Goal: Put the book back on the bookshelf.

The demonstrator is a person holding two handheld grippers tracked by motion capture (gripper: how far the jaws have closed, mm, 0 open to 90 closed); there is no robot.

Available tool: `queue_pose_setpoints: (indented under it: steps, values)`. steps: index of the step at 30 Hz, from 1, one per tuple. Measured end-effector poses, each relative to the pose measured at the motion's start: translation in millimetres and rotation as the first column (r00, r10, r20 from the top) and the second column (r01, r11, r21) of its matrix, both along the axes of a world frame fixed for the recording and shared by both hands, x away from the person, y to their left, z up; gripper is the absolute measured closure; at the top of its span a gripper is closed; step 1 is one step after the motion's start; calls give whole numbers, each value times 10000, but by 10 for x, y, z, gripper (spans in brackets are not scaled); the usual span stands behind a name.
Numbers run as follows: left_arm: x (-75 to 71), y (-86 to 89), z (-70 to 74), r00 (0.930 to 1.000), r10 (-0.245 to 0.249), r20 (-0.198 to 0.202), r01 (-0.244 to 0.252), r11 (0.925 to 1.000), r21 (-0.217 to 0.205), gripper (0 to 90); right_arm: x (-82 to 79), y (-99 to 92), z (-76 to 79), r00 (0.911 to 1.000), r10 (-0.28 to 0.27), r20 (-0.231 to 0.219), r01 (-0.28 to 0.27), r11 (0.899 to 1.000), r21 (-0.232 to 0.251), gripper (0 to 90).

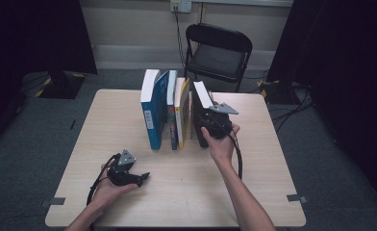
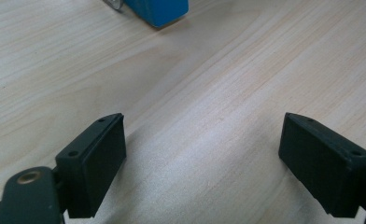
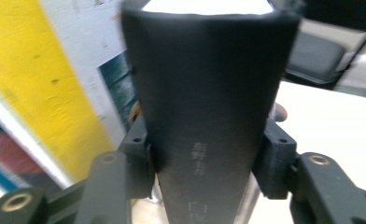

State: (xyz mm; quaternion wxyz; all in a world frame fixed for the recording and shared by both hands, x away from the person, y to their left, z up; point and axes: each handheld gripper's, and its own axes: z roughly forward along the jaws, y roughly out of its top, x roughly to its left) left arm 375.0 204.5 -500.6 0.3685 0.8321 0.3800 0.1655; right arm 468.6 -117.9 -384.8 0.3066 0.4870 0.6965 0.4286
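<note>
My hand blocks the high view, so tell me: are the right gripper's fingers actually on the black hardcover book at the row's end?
Observer: Yes, the right gripper's fingers press both sides of the black hardcover book's spine.
Operator: Any print on that spine?
Observer: Faint pale characters low down, too blurred to read.
Operator: And the left gripper?
Observer: The left gripper is open over the bare light wooden table, nothing between its fingers.

Black book, spine toward camera, clamped between both pads of right gripper. Yellow book just beside, at left. Table and chair behind, at right.
</note>
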Motion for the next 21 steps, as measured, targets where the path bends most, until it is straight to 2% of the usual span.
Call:
queue_pose_setpoints:
  steps: [3,7,9,11,13,15,18,21]
  values:
    - [0,0,0,10000,5,-1,-5,10000,-4,147,-3,28,13,9991,-385,204,389,9991,-189,530]
    - [-1,-2,-2,10000,22,-24,-22,10000,-41,147,-21,88,-8,9963,-773,370,771,9970,46,527]
    - [-1,0,0,10000,-1,-1,1,10000,2,147,-34,113,-24,9979,-507,411,506,9987,28,506]
    - [0,0,0,10000,0,1,0,10000,0,147,-43,104,-42,9989,-329,348,321,9993,210,494]
    - [0,1,0,10000,-7,7,7,10000,11,147,-32,66,-50,9994,-247,257,234,9986,474,477]
    - [-2,-2,-2,10000,21,-22,-21,10000,-37,147,-20,32,-56,9999,93,75,-99,9965,831,455]
    - [0,0,0,10000,-5,2,5,10000,8,147,-46,18,-82,9988,491,2,-489,9945,924,418]
    - [0,0,0,10000,-2,0,2,10000,6,147,-111,-7,-126,9960,889,30,-887,9911,989,419]
